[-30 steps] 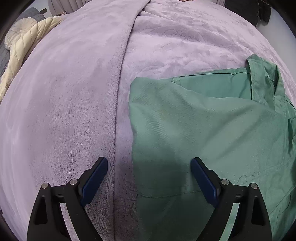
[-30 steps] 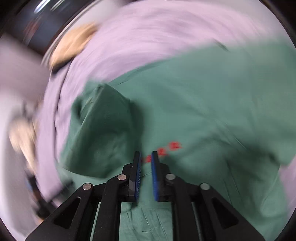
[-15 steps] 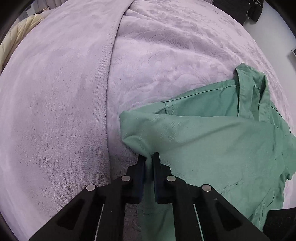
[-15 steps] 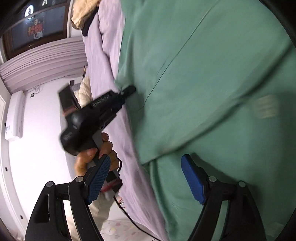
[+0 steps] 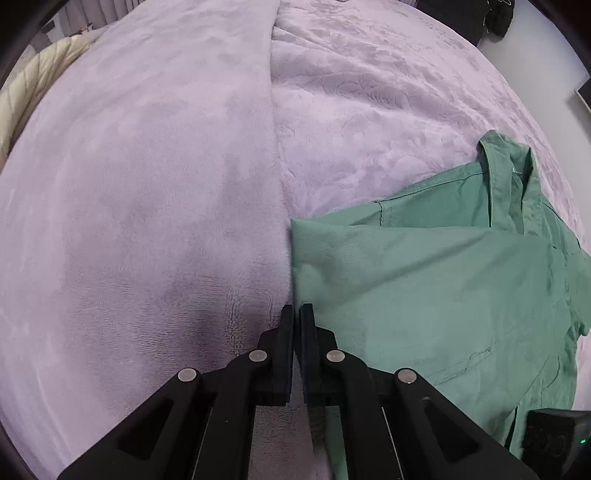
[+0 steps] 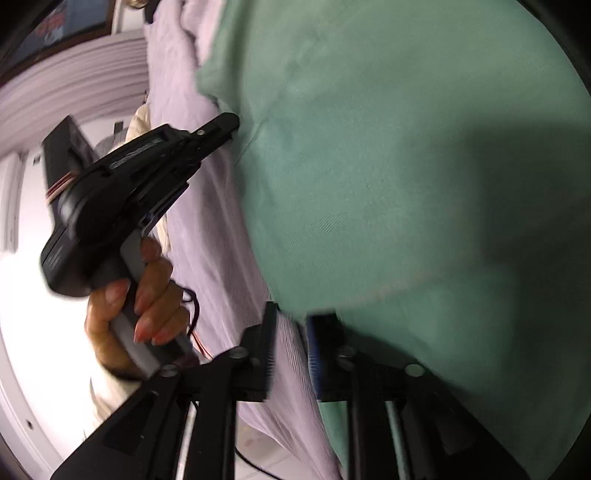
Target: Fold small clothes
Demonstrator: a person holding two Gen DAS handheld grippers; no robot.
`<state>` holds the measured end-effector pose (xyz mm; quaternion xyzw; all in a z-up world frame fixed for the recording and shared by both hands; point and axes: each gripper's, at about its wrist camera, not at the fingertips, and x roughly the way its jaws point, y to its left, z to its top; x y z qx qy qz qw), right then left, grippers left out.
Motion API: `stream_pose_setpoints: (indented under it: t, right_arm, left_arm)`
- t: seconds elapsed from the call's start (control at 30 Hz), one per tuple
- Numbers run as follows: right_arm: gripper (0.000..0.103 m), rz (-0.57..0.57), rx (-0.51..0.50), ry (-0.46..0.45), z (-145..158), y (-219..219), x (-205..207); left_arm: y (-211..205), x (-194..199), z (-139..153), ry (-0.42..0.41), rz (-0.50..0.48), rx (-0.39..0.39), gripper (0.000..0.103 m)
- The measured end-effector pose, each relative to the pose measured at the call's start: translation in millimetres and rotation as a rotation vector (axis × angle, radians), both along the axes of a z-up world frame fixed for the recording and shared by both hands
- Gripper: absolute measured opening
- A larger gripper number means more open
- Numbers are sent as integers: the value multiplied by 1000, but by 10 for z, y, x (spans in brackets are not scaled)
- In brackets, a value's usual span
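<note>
Where blur smears the green shirt (image 6: pixel 406 184) edge — right gripper (image 6: pixel 291 350) fingers closing, grip unclear; left gripper (image 5: pixel 297 314) fingers together.

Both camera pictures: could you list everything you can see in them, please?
Green shirt: one, green, partly folded on the bed, collar at its far end.
Purple blanket: one, lilac, plush, covering the bed.
Cream cushion: one, cream, ribbed, at the bed's far left edge.
Dark item: one, black, beyond the bed; too unclear to name.
Left gripper: one, black, shut on the shirt's left edge.
Right gripper: one, black with blue pads, jaws just closing at the shirt's edge.
Left hand: one, around the left gripper's handle.
</note>
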<state>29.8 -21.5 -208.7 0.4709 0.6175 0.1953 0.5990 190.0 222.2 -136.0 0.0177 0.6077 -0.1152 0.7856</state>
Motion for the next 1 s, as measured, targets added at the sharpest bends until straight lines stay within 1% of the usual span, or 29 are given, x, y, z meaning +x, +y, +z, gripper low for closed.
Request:
stream_pose_setpoints:
  t: [0.03, 0.07, 0.13, 0.17, 0.2, 0.27, 0.3, 0.37, 0.4, 0.43, 0.47, 0.5, 0.53, 0.6, 0.67, 0.7, 0.73, 0.77, 0.83, 0.9, 0.93, 0.97, 1.0]
  right_arm:
    - [52, 12, -26, -33, 125, -108, -39]
    - [69, 7, -60, -72, 255, -262, -75]
    - [71, -60, -177, -135, 487, -733, -127]
    - [71, -106, -238, -145, 550, -978, -200]
    - [71, -175, -313, -142, 600, -1271, -297]
    - [71, -317, -432, -111, 635, -1823, -334]
    - [71, -386, -478, -85, 637, -2079, -365]
    - [71, -495, -524, -32, 604, -2468, -392]
    - [70, -536, -523, -14, 572, -2618, -395]
    - [63, -555, -500, -10, 526, -2733, -370]
    - [17, -553, -474, -10, 490, -2813, -328]
    - [5, -538, -464, 1, 477, -2867, -310]
    - [5, -530, -468, 2, 484, -2888, -302]
    - [5, -494, -508, -19, 534, -2848, -311]
    - [7, -469, -539, -3, 443, -2833, -328]
    - [7, -467, -532, 10, 469, -2884, -476]
    - [6, -475, -497, 24, 384, -2918, -497]
    - [6, -489, -465, 23, 361, -2957, -522]
    - [12, -494, -443, 20, 398, -2979, -553]
    - [14, -482, -446, 11, 507, -3023, -649]
    - [18, -481, -429, -1, 566, -3046, -706]
    - [40, -483, -414, -7, 609, -3060, -757]
    - [56, -484, -407, -10, 664, -3066, -805]
  left_arm:
    - [11, -13, 35, -20, 0, 9, 5]
    - [51, -56, 116, -41, -3, 8, 5]
    - [83, -145, 256, -68, -12, 14, 5]
    - [95, -196, 301, -75, -15, 10, 5]
    - [75, -257, 338, -78, -19, 0, 5]
    - [-80, -333, 359, -83, -31, -12, 5]
    - [-264, -328, 328, -83, -41, -11, 5]
    - [-492, -381, 261, -84, -67, -6, 5]
    - [-605, -391, 195, -74, -74, 3, 5]
    - [-780, -391, 105, -63, -75, 13, 5]
    - [-821, -420, 33, -47, -73, 22, 5]
    - [-829, -466, -26, -39, -68, 33, 5]
    - [-834, -498, -96, -32, -59, 51, 5]
    - [-797, -557, -212, -10, -40, 60, 5]
    - [-750, -613, -274, 1, -24, 69, 5]
    - [-739, -630, -269, -1, -21, 76, 5]
    - [-736, -646, -245, 1, -15, 88, 5]
    - [-737, -662, -209, 5, -10, 102, 5]
    - [-745, -705, -118, 4, 2, 116, 5]
    - [-769, -778, 15, -7, 14, 112, 5]
    - [-792, -828, 94, -17, 19, 112, 5]
    - [-822, -880, 169, -26, 23, 117, 5]
    - [-865, -937, 236, -31, 24, 122, 5]
